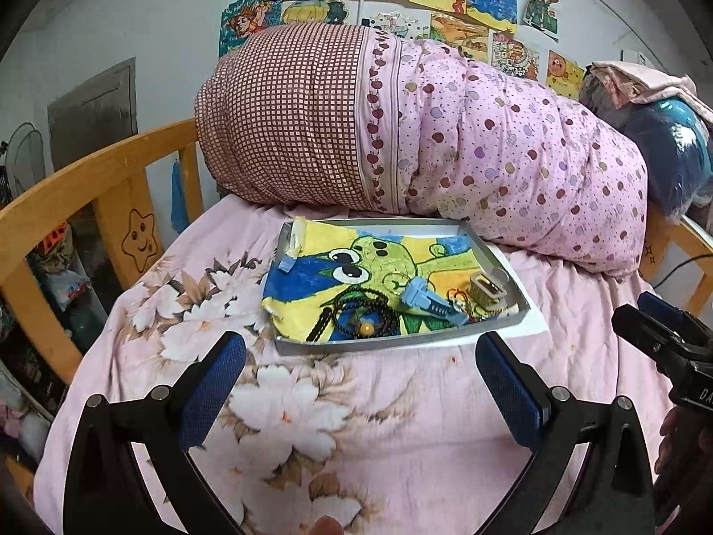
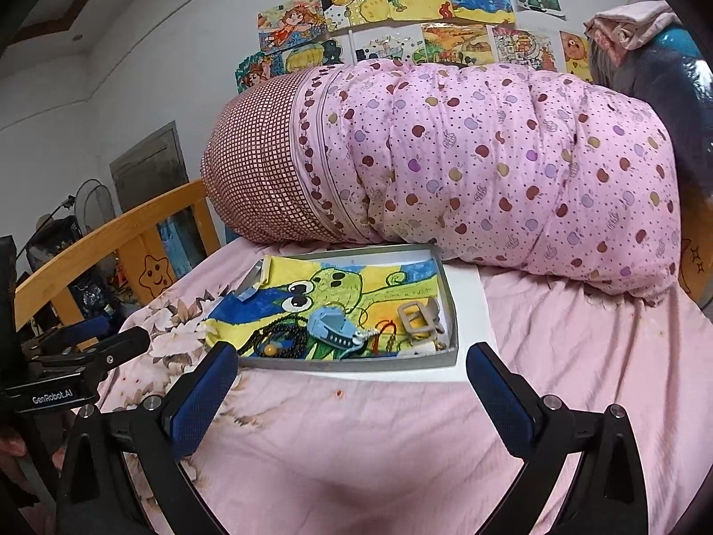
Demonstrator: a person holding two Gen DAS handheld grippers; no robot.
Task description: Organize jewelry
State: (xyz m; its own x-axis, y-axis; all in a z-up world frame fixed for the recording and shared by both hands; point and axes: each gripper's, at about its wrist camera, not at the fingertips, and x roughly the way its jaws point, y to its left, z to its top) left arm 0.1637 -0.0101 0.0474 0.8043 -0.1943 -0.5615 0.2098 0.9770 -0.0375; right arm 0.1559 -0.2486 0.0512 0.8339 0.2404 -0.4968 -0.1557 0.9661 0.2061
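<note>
Both claws are spread wide and hold nothing. The left gripper [image 1: 361, 356] hangs above the pink floral bedsheet [image 1: 312, 423], its blue pads [image 1: 214, 383] clear of the cloth, with the tray's near rim at 12 o'clock between the tips. The right gripper [image 2: 352, 370] is likewise agape over the bedsheet [image 2: 356, 446], the tray's near edge at 12 o'clock.

The rolled quilt [image 1: 423, 133] lies across the far side at 12 o'clock, touching the tray's far right corner. A wooden bed rail [image 1: 89, 187] curves along 9 to 10 o'clock. Bare sheet lies open between the claws and the tray, and more to the right at 3 o'clock in the right wrist view.

The grey tray [image 1: 490, 258] sits on white paper [image 1: 530, 312] and is lined with a cartoon drawing [image 1: 356, 263]. The jewelry is clustered at its near right end: a black bead necklace [image 1: 352, 312] with an amber bead, a blue clip-like piece [image 1: 428, 303] beside it, then a tan buckle [image 1: 488, 287] at the right.
</note>
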